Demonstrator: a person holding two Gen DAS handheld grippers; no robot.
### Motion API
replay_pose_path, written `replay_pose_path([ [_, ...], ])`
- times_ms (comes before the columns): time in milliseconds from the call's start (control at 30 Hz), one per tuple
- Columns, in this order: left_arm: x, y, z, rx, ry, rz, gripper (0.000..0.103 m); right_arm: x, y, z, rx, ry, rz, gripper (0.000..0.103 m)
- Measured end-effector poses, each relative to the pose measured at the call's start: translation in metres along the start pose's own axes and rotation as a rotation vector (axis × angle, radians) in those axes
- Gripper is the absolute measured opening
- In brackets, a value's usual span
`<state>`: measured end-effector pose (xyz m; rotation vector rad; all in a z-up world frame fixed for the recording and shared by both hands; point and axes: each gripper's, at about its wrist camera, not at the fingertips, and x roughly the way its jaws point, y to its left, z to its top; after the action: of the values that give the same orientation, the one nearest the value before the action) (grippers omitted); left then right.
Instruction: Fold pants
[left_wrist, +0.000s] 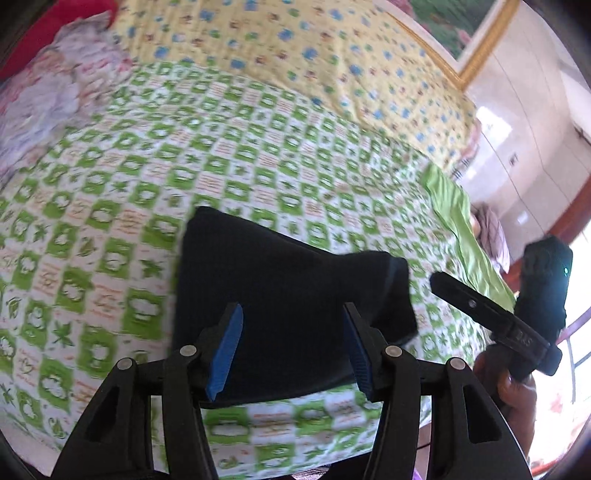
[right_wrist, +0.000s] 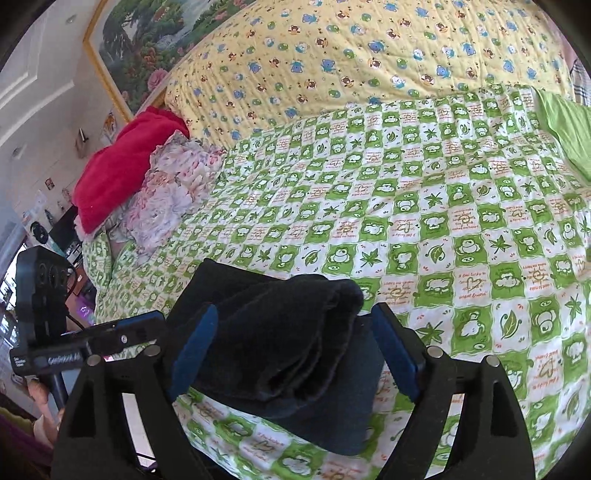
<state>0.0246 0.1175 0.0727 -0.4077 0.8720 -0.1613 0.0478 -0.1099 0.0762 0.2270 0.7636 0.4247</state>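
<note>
The black pants (left_wrist: 280, 291) lie in a folded bundle on the green-and-white checked bedsheet (left_wrist: 155, 155), near the bed's front edge. My left gripper (left_wrist: 293, 343) is open, its blue pads apart, hovering over the bundle without gripping it. In the right wrist view the same pants (right_wrist: 295, 350) show stacked folded layers. My right gripper (right_wrist: 295, 350) is open too, its jaws either side of the bundle above it. The right gripper also shows in the left wrist view (left_wrist: 498, 314), and the left gripper at the left of the right wrist view (right_wrist: 85, 347).
A yellow animal-print quilt (right_wrist: 369, 55) covers the far side of the bed. A red blanket (right_wrist: 122, 162) and a floral cloth (right_wrist: 173, 188) are piled at one end. A plain green cloth (right_wrist: 565, 129) lies at the other end. A framed painting (right_wrist: 147, 44) hangs behind.
</note>
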Motion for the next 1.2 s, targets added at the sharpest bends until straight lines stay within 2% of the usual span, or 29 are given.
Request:
replay_pose_path([
  [233,-0.005,0.026,0.003,-0.035,-0.020,0.031,0.061,0.000,0.009,-0.002,0.067,0.000,-0.066,0.090],
  [400,-0.004,0.038,0.006,-0.041,-0.022,0.056,0.071,0.002,0.013,-0.008,0.081,-0.016,-0.105,0.092],
  [533,0.003,0.049,0.010,-0.058,-0.008,0.062,0.073,0.004,0.011,-0.013,0.107,-0.018,-0.149,0.092],
  [767,0.017,0.058,0.012,-0.077,0.030,0.054,0.074,0.014,-0.003,-0.018,0.223,0.006,-0.141,0.093],
  [1200,0.044,0.056,0.014,-0.070,0.092,0.065,0.075,0.039,-0.020,-0.037,0.317,0.086,-0.144,0.093],
])
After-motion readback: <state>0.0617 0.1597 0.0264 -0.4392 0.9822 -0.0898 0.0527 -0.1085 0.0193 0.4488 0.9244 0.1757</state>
